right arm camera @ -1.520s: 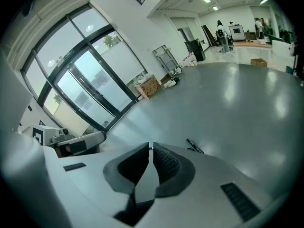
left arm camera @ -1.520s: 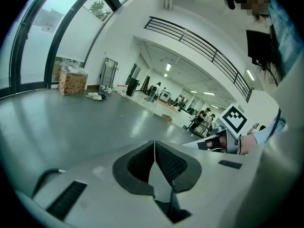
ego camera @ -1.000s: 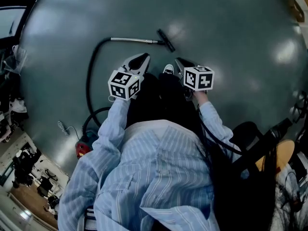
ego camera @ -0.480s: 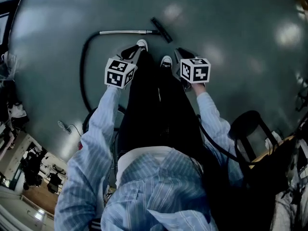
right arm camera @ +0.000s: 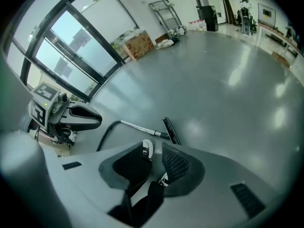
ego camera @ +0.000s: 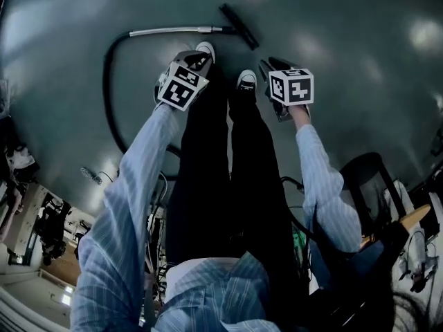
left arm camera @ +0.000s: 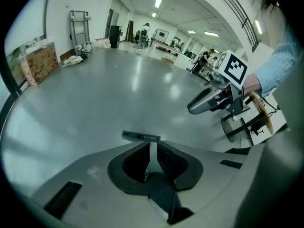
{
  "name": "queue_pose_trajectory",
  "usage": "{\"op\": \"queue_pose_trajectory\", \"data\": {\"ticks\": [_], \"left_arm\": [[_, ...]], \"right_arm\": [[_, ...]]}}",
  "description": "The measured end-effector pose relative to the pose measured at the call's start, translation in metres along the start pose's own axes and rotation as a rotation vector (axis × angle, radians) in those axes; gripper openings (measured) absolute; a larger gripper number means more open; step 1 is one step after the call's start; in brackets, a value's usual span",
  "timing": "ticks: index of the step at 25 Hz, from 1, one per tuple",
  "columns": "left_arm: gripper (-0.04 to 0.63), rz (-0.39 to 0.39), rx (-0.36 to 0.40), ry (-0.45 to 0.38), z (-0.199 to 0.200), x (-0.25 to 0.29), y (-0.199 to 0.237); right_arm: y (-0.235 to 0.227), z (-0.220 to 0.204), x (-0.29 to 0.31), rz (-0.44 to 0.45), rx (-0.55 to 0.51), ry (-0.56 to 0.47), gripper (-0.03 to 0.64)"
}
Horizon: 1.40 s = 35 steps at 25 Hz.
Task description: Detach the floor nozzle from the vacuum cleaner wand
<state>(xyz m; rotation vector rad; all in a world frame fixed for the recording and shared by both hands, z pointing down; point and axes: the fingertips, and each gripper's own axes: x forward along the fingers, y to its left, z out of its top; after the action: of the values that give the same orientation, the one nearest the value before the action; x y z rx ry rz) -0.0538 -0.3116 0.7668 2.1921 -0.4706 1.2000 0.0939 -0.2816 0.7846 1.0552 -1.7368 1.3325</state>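
On the floor (ego camera: 346, 47), floor nozzle (ego camera: 239, 27) ahead of right shoe (ego camera: 246, 80), wand (ego camera: 166, 30) running left from it, hose (ego camera: 108, 81) curving back at far left. Left gripper (ego camera: 196, 59) over left shoe (ego camera: 205, 48); right gripper (ego camera: 266, 68) beside right shoe.

My left claw (ego camera: 194, 59) and right claw (ego camera: 268, 68) have dropped toward the floor, nearer the nozzle (ego camera: 239, 26). Both sets of jaws have just been opening, with nothing between them.

Black floor nozzle (ego camera: 239, 25), silver wand (ego camera: 166, 30) (pale-blue striped sleeve (ego camera: 131, 185))
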Motion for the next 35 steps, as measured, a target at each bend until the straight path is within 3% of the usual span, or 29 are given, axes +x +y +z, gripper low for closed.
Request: {"op": "queue_pose_trajectory", "data": {"ticks": [4, 11, 17, 24, 35], "left_arm": [[0.106, -0.037, 0.036, 0.095, -0.029, 0.056, 0.023], [0.123, 0.001, 0.118, 0.181, -0.072, 0.128, 0.096], [0.123, 0.017, 0.189, 0.243, -0.101, 0.197, 0.133], [0.124, 0.019, 0.348, 0.332, -0.145, 0.267, 0.159], [0.173, -0.002, 0.509, 0.43, -0.175, 0.33, 0.179]], "right_arm": [[-0.023, -0.013, 0.046, -0.016, -0.01, 0.048, 0.154], [-0.04, -0.012, 0.146, -0.068, -0.192, 0.108, 0.238], [-0.079, -0.014, 0.222, -0.101, -0.277, 0.153, 0.25], [-0.109, -0.034, 0.295, -0.108, -0.326, 0.203, 0.255], [-0.128, -0.055, 0.343, -0.08, -0.386, 0.225, 0.255]]}}
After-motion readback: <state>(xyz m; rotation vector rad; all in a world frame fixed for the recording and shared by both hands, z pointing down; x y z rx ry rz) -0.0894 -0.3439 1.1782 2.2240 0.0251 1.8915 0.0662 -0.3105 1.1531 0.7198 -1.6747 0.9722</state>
